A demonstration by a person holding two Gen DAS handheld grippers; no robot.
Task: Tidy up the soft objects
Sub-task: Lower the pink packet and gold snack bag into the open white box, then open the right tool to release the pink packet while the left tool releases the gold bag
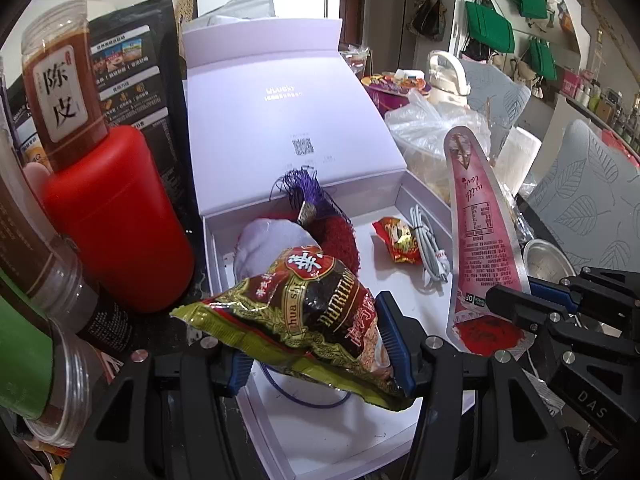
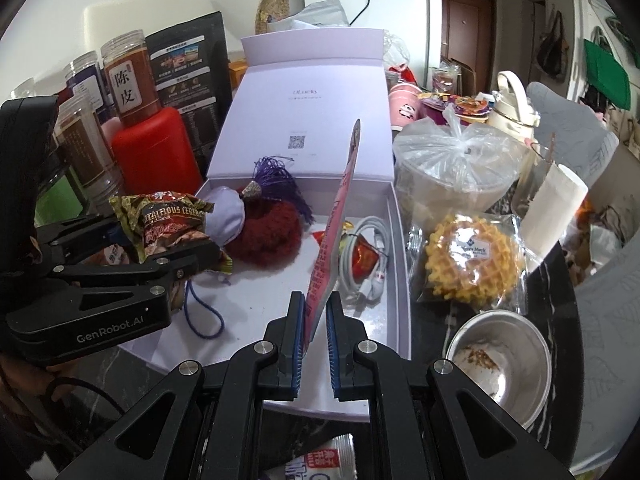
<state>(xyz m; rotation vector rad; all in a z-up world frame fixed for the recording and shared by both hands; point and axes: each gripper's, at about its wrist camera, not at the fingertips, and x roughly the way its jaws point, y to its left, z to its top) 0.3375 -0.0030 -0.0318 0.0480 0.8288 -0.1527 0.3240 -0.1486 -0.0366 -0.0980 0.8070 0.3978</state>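
Holding a crinkly, light cereal packet point(image 1: 320, 320) mid-body, the left gripper point(image 1: 316, 354) hovers over the box point(image 1: 340, 440) while the right gripper point(image 2: 313, 332) pinches a stiff pink sachet point(image 2: 332, 236) by its bottom edge.

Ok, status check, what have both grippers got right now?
Left gripper shut on gold-and-red foil cereal packet. Right gripper shut on flat pink sachet. Both over open white gift box, already holding a red fuzzy pouch and white cable.

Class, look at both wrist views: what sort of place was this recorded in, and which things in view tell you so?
Most likely a lived-in home, near a kitchen: a white fridge behind the cluttered table, food jars stacked at the left, and tote bags hanging on the wall.
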